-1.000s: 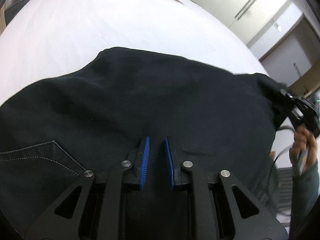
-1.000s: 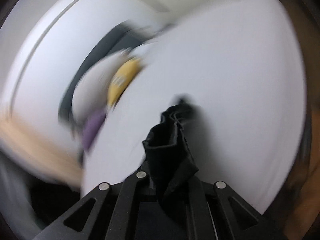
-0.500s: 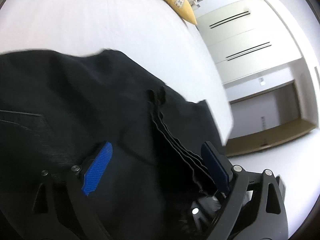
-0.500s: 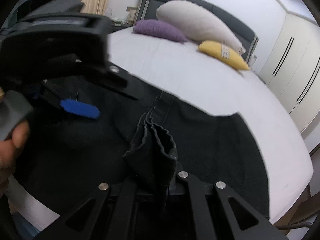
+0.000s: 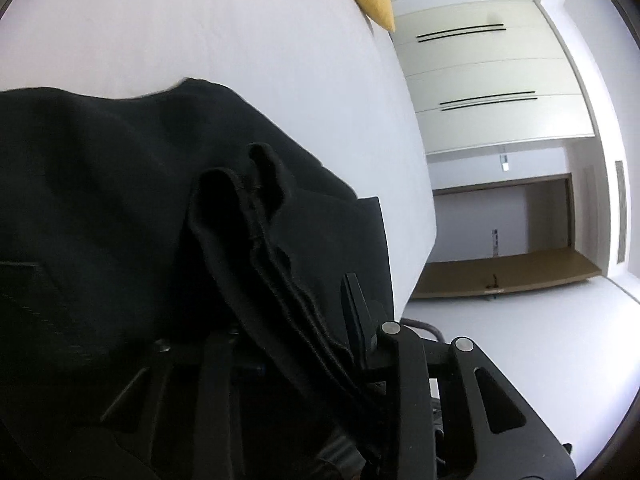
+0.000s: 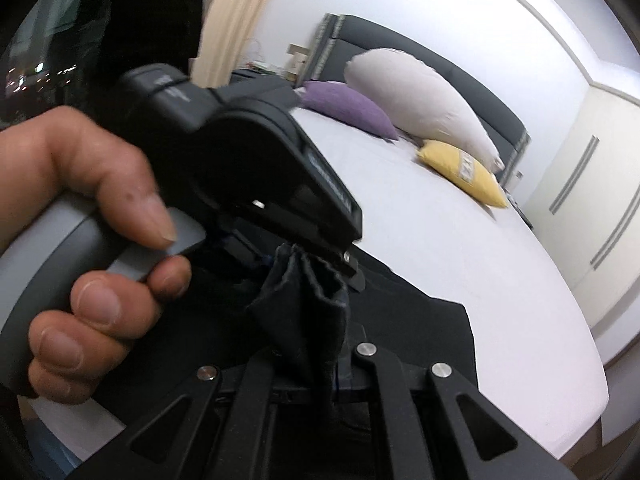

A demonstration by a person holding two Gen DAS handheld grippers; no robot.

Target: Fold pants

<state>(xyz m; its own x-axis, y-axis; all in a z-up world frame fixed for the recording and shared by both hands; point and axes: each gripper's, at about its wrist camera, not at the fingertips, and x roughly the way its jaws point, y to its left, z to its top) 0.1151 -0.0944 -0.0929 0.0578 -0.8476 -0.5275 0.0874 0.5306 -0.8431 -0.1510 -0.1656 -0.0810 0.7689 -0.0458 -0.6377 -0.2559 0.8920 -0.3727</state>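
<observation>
Both ends of one bunched hem of the black pants (image 5: 120,184) were pinched: my right hand-held gripper (image 6: 336,364) clenched on it, my left hand-held gripper (image 5: 296,320) seemingly clamped on the same pleats, probably so the edge could be carried over as one. The pants lay spread on the white bed (image 5: 240,40), nearest its 6 o'clock edge in the right view. Count: one pair of pants, three pillows at 1 o'clock — purple (image 6: 348,106), white (image 6: 420,92), yellow (image 6: 464,174).

Pants (image 5: 120,200) on bed (image 5: 240,40); pillows (image 6: 420,92) behind, wardrobe (image 6: 592,200) right.
</observation>
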